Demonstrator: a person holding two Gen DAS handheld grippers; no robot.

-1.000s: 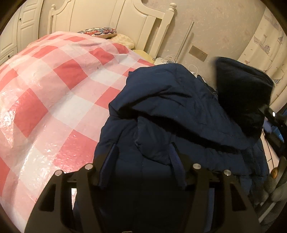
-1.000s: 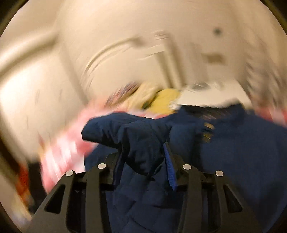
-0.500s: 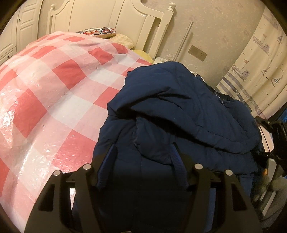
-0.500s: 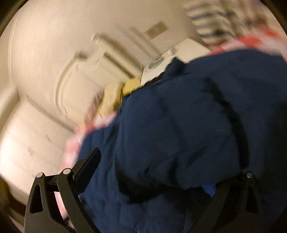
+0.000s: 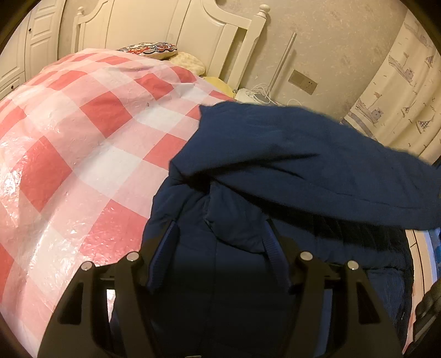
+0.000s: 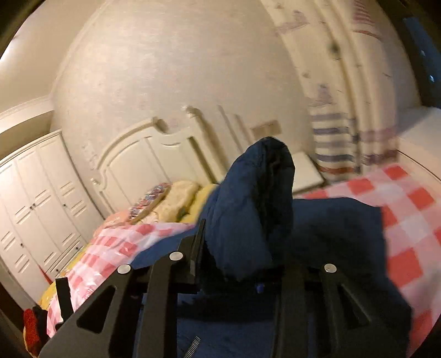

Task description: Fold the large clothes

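jacket: big navy puffer jacket (image 5: 289,170), lying on the bed's red-checked cover (image 5: 82,154)
left hand-held gripper (image 5: 217,256): clamped on a jacket fold
right hand-held gripper (image 6: 242,247): jaws just closed, pinching a raised jacket fold

So I'm working over a bed (image 5: 82,154) with a red-and-white checked plastic cover (image 5: 104,115). The navy padded jacket (image 5: 275,165) lies right on it, near its edge, and a few pillows (image 5: 154,49) sit up by the white headboard (image 5: 154,24).
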